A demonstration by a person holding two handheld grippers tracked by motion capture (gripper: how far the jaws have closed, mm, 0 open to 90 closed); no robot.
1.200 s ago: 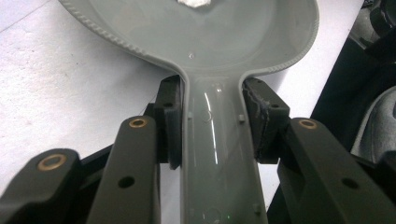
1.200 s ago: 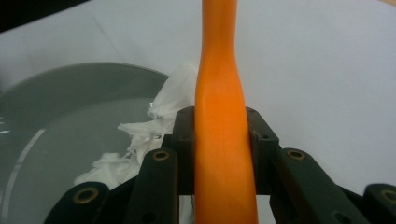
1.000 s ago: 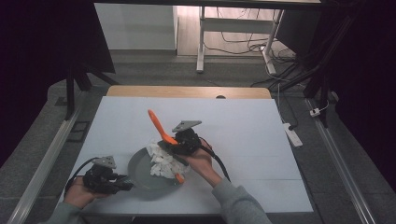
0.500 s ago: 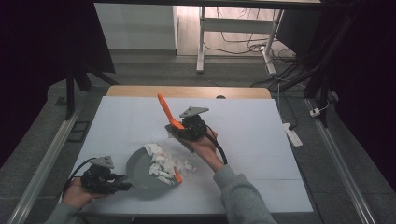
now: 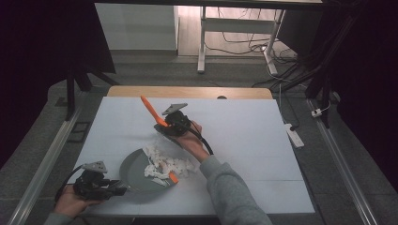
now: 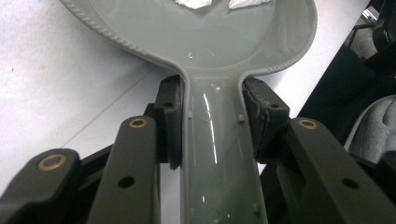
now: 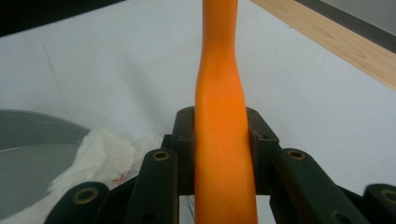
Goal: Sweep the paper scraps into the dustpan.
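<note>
Near table's front-left edge: left gripper (image 5: 112,190) clamped on grey plastic dustpan (image 5: 136,173) handle, crumpled white paper scraps (image 5: 166,164) heaped at its rim. Right gripper (image 5: 162,125) pinching orange plastic brush handle (image 5: 150,110), mid-table.

1. Two claws: a left claw (image 5: 115,190) and a right claw (image 5: 162,126).
2. One grey dustpan (image 5: 136,176).
3. One long orange tool (image 5: 151,108) with a handle.
4. One small orange piece (image 5: 173,177), possibly a separate item.
5. One pile of crumpled white paper (image 5: 166,164); pieces too jumbled to count.
6. One white surface (image 5: 244,150).
</note>
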